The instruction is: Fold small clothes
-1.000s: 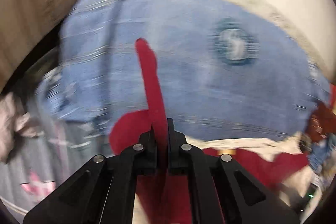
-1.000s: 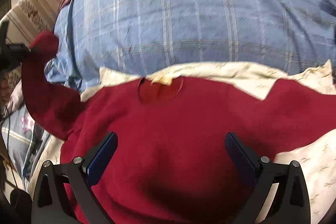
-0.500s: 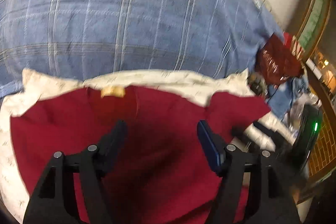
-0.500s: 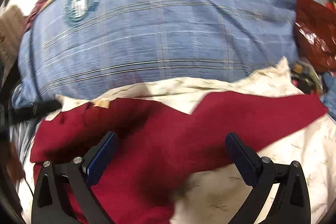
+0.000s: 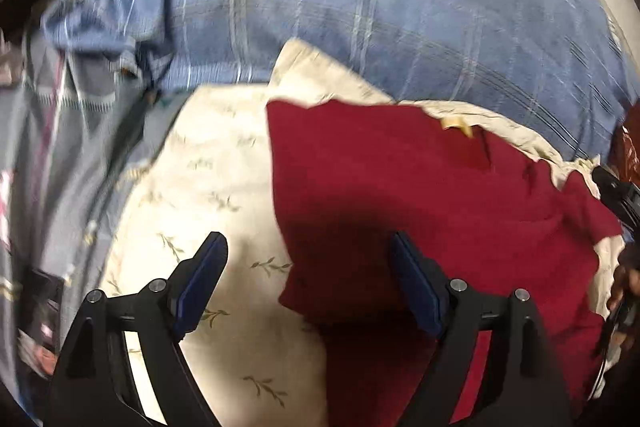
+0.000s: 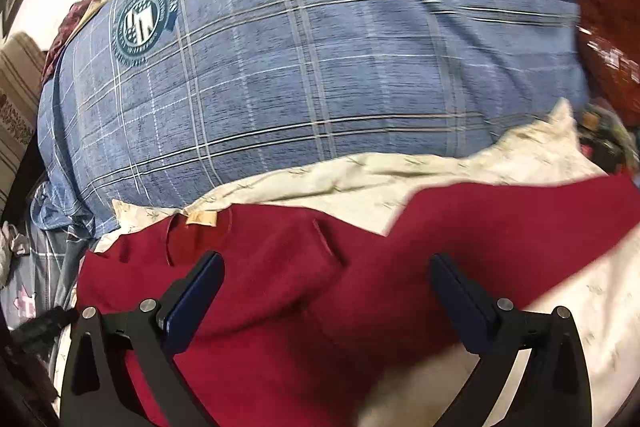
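A dark red sweater [image 5: 420, 187] lies flat on a cream leaf-print sheet [image 5: 208, 179], a tan label [image 5: 456, 125] at its neck. Its left side is folded in with a straight edge. My left gripper [image 5: 308, 255] hovers low over that edge, its jaws opening; sweater edge and sheet lie below the gap, and nothing is gripped. In the right wrist view the sweater [image 6: 300, 287] fills the lower half, with its other sleeve [image 6: 520, 219] stretched out to the right. My right gripper [image 6: 326, 275] is open above the sweater's chest, holding nothing.
A blue plaid duvet [image 6: 320, 47] with a round crest [image 6: 140, 23] bulges behind the sheet [image 6: 560, 155]. Grey patterned bedding [image 5: 48, 147] lies to the left. A shiny dark red bag [image 6: 608, 39] and small clutter sit at the far right.
My left gripper let go of the raised red sleeve, opened wide and dropped to the sweater's left edge; the sleeve now lies folded on the body. My right gripper slid right, still open.
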Tool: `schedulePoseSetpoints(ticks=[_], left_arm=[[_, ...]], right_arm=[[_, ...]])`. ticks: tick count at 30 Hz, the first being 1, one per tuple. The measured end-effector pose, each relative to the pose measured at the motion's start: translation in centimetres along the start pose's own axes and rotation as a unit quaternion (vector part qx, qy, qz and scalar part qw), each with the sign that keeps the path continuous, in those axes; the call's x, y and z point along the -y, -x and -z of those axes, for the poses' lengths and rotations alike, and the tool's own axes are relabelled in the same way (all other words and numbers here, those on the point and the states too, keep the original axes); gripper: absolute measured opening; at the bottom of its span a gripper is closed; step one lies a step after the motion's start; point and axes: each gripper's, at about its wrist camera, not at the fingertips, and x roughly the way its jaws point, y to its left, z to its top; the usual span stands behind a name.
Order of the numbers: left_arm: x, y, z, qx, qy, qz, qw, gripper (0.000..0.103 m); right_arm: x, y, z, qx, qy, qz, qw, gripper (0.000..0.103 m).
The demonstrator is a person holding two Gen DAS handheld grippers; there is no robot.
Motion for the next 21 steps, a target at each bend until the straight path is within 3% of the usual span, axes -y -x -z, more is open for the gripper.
schedulePoseSetpoints(ticks=[3,4,5,6,9,11,14,17,19,20,21], left_arm=[[0.1,-0.9,-0.1,-0.003,0.003,-0.003,1.0,0.083],[0.3,-0.8,-0.1,0.002,-0.001,-0.006,1.0,0.083],[0.4,-0.7,0.1,0.005,-0.005,-0.008,0.9999,0.083],[0.6,-0.7,0.1,0.007,-0.011,-0.009,0.9999,0.083],[1.1,-0.6,0.4,0.008,-0.02,-0.008,0.9997,0.083],[1.5,-0.5,0.4,0.012,-0.023,-0.009,0.9996,0.083],[1.8,-0.2,0.4,0.02,-0.028,-0.008,0.9994,0.083],[2.3,-0.9,0.6,0.01,-0.035,-0.018,0.9992,0.083],[2.2,-0.9,0.9,0.006,-0.028,-0.015,0.9995,0.083],[2.1,-0.9,0.9,0.007,-0.027,-0.014,0.9995,0.083],[2.1,-0.7,0.9,0.009,-0.029,-0.014,0.9995,0.083]], right_arm=[[-0.8,-4.6,-1.0,-0.055,0.022,0.0,0.998,0.095],[-0.9,-6.2,-1.1,-0.082,0.026,-0.005,0.996,0.079],[-1.0,-7.4,-1.0,-0.105,0.03,-0.013,0.994,0.047],[-1.1,-8.3,-0.8,-0.126,0.034,-0.024,0.991,0.034],[-1.7,-5.9,-1.0,-0.096,0.062,-0.04,0.993,0.009],[-1.6,-2.6,-1.2,-0.053,0.067,-0.046,0.995,0.005],[-0.3,0.2,-1.3,-0.007,0.063,-0.009,0.998,0.001],[1.1,-1.7,-1.1,-0.029,0.05,0.027,0.998,0.001],[1.3,-2.5,-0.6,-0.053,0.039,-0.001,0.998,0.008],[1.1,-2.6,-0.5,-0.057,0.038,-0.017,0.998,0.017],[0.9,-2.5,-0.4,-0.057,0.041,-0.023,0.997,0.032]])
